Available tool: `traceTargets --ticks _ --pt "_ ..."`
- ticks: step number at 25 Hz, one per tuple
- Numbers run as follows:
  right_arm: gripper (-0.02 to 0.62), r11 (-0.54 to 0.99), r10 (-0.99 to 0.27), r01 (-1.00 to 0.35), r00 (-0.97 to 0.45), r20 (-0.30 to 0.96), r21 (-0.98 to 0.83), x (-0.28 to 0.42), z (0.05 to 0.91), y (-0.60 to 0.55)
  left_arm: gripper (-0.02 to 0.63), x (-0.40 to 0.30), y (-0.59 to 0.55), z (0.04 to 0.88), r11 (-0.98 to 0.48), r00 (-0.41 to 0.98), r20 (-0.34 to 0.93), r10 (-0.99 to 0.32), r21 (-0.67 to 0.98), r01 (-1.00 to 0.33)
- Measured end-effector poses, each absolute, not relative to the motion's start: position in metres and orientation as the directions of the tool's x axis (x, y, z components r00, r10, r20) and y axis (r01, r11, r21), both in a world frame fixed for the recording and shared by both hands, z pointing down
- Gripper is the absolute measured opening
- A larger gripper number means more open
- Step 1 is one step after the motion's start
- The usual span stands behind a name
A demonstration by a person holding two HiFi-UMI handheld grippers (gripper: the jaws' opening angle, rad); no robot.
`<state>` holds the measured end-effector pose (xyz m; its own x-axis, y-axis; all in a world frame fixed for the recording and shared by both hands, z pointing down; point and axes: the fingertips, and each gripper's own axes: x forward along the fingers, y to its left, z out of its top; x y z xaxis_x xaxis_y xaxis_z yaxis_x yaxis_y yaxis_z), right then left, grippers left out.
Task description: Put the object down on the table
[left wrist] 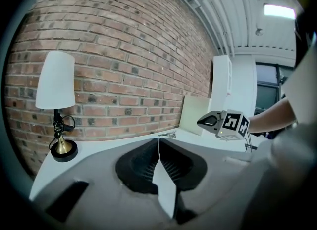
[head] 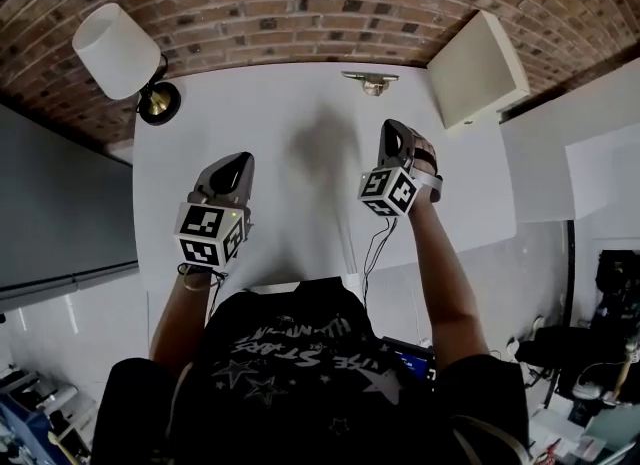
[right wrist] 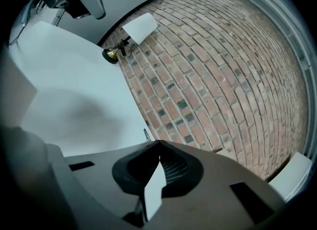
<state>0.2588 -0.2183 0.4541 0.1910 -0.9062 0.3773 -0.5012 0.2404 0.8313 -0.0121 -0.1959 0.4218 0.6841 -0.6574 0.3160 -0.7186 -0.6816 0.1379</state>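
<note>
A small metal object lies on the white table near the far edge, close to the brick wall. It also shows past the jaws as the same small metal object in the left gripper view and as a thin sliver in the right gripper view. My left gripper hovers over the table's near left part, its jaws shut with nothing between them. My right gripper is further forward on the right, a short way from the metal object, also shut and holding nothing.
A table lamp with a white shade and a brass base stands at the far left corner. A white square panel leans at the far right corner. A cable hangs off the near edge. The brick wall runs behind the table.
</note>
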Motion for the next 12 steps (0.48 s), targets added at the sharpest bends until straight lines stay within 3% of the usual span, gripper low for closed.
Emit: traceTargets --ticks 12 --pt "0.002 0.085 -0.902 -0.685 0.256 0.348 0.724 0.188 0.435 -0.127 0.021 -0.057 -0.146 0.419 -0.778 0.778 0.268 -0.568 0.132 -0.614"
